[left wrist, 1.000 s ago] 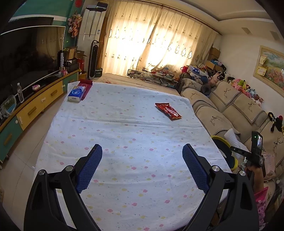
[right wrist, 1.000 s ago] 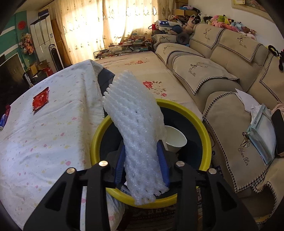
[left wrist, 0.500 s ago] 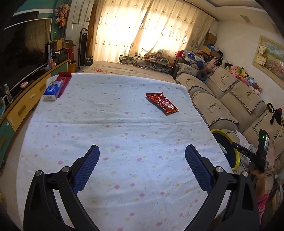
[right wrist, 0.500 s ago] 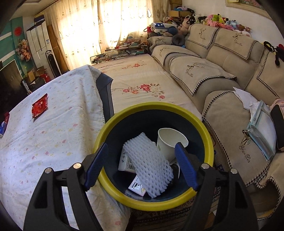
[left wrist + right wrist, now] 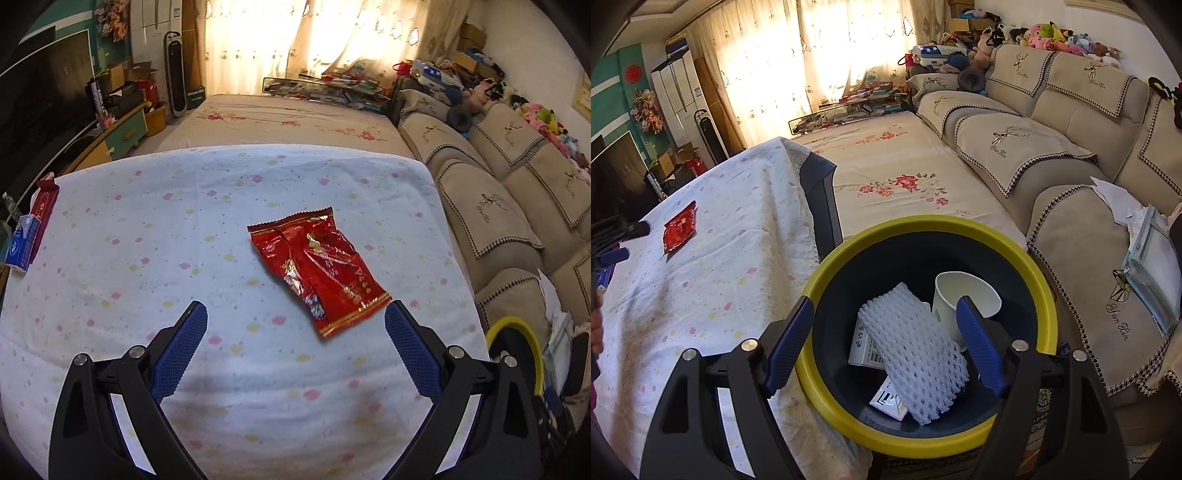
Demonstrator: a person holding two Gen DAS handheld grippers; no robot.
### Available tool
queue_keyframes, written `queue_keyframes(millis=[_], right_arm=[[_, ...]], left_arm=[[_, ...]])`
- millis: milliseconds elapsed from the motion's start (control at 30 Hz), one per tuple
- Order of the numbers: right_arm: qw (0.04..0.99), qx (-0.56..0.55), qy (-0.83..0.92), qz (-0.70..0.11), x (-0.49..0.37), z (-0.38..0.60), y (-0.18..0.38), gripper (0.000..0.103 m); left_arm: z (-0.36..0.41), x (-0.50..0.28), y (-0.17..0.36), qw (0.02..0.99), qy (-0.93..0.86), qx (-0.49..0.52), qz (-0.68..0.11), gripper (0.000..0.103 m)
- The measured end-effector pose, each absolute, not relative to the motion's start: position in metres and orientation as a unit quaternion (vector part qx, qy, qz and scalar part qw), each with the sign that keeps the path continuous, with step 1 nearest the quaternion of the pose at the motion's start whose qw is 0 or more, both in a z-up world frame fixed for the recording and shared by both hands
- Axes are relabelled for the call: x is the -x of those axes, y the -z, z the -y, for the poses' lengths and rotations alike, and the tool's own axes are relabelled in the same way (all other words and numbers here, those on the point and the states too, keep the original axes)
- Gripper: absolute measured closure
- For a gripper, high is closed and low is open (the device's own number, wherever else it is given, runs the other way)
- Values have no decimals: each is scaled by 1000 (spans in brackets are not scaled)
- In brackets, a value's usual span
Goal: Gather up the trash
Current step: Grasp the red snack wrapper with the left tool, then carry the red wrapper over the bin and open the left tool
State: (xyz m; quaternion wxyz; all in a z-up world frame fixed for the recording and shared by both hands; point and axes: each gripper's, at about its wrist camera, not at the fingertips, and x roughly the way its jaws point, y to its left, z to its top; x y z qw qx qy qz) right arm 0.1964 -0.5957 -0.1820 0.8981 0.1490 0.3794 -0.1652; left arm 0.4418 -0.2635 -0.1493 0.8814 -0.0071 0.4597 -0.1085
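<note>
The left tool (image 5: 293, 321) hangs with its jaws wide apart above the dotted white tabletop (image 5: 147, 258), and the flat, crinkled red foil snack wrapper (image 5: 317, 269) could slide or buckle away if one pad lands on it first. It lies just ahead, toward one o'clock, nearer the right pad. The right tool (image 5: 884, 325), also spread and empty, hovers over the yellow-rimmed dark trash bin (image 5: 923, 225) at twelve o'clock.
</note>
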Motion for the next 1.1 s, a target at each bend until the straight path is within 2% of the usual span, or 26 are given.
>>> queue_keyframes(millis=[367, 667, 767, 833, 1000, 1100], right_arm=[[898, -171, 162, -372, -194, 611, 189, 28], [897, -179, 157, -373, -193, 614, 193, 28], [897, -182, 154, -373, -192, 614, 195, 28], [897, -184, 152, -371, -192, 613, 195, 28], [898, -190, 148, -369, -190, 611, 196, 28], [898, -193, 149, -367, -186, 611, 195, 28]], left_arm=[[291, -495, 179, 871, 37, 46, -488, 8], [315, -514, 196, 866, 16, 41, -498, 8], [324, -514, 195, 872, 8, 17, -490, 23], [326, -510, 192, 877, 8, 5, -481, 41], [319, -499, 187, 889, 17, -10, -458, 64], [313, -490, 184, 890, 31, -3, -455, 72]])
